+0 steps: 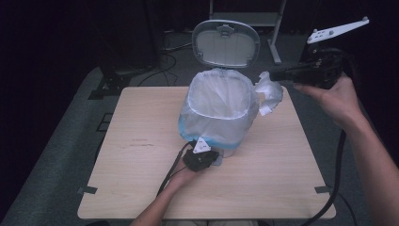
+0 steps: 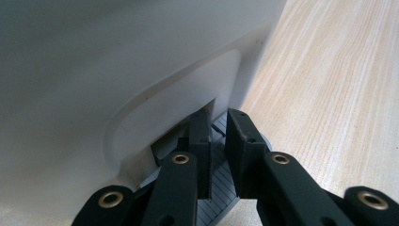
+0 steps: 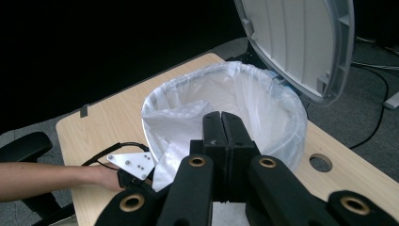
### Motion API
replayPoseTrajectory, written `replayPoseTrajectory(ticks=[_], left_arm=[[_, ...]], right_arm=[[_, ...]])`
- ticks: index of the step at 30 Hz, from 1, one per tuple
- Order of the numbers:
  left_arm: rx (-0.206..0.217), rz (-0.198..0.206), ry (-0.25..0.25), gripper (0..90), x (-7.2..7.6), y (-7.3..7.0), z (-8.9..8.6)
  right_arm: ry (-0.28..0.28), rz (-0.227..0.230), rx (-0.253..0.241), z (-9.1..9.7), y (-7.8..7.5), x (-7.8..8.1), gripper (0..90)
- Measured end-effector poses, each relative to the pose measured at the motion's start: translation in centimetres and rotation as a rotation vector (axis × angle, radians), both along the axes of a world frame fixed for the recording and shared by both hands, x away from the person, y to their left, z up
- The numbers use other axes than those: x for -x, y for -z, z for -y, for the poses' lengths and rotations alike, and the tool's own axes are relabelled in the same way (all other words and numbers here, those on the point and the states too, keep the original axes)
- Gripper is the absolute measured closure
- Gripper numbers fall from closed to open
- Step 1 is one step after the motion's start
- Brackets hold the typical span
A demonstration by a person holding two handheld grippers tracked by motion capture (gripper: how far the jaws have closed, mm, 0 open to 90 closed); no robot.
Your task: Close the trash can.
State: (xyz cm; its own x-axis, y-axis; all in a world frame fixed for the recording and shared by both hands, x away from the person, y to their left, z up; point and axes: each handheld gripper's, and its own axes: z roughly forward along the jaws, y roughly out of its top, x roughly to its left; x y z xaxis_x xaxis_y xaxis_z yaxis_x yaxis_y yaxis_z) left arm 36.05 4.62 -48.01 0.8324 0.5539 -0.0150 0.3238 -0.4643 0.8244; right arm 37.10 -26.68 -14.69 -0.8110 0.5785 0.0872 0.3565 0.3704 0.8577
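From the high view the lined bin [image 1: 219, 110] stands mid-bench with its lid [image 1: 226, 43] up while the right gripper [image 1: 277, 75], clenched on a crumpled white sheet [image 1: 269, 92], hovers beside the rim, so the drop seems still to come; the left gripper view adds the left gripper [image 2: 219, 136], jaws slightly parted, pressing the pedal [image 2: 219, 197] at the bin's foot; the right gripper view shows the bag [image 3: 263, 101] looking empty.

the table [image 1: 141, 155] is light wood colour with thin stripes in the grain. the bin [image 2: 117, 70] is white, its open lid [image 1: 226, 43] is pale grey, and the bag [image 1: 219, 106] inside is see-through white with a bit of blue low down. the grippers are black, and the crumpled tissue [image 1: 270, 92] is white.
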Motion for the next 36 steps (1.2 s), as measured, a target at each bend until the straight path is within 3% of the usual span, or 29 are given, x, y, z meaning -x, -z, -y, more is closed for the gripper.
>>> replayPoseTrajectory(ticks=[15,36], left_arm=[[0.000,0.000,0.000,80.9,0.0,0.0,0.0],[0.000,0.000,0.000,80.9,0.0,0.0,0.0]], right_arm=[[-0.035,0.007,0.008,-2.1,-1.2,-0.6,89.3],[-0.074,-0.001,0.022,-5.0,-1.5,-2.2,89.3]])
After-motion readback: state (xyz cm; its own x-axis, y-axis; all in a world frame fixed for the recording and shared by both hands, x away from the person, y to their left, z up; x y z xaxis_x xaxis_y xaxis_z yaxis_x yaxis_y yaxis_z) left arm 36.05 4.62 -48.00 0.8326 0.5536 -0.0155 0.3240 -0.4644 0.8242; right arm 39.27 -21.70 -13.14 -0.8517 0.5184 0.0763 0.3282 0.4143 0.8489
